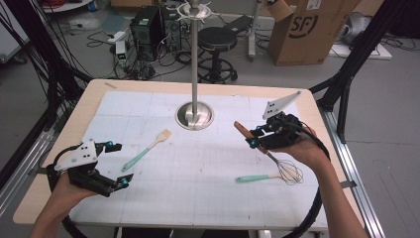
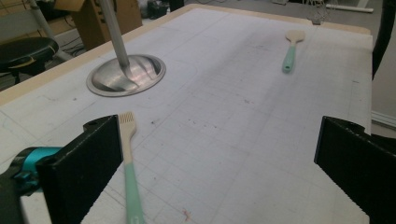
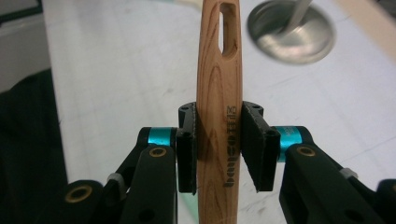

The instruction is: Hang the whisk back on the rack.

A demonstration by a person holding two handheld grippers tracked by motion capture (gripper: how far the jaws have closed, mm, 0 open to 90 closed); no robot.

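The right gripper [image 3: 218,149] is clamped on a wooden handle [image 3: 219,88] with a hanging slot near its tip; in the high view that gripper [image 1: 255,138] sits right of centre, the handle [image 1: 241,128] poking toward the stand. The left gripper [image 1: 115,163] rests at lower left, jaws wide apart with nothing between them, a mint-handled spatula [image 1: 146,149] lying just beside it. This looks like the carry step: the utensil is lifted clear and probably bound for the hooks [image 1: 194,9] on top of the steel stand [image 1: 195,115] at upper centre. Next the slot must be raised and threaded over a hook. A whisk [image 1: 280,172] lies below the right hand; the mat [image 1: 208,193] between offers open room, though the table's right edge is near.
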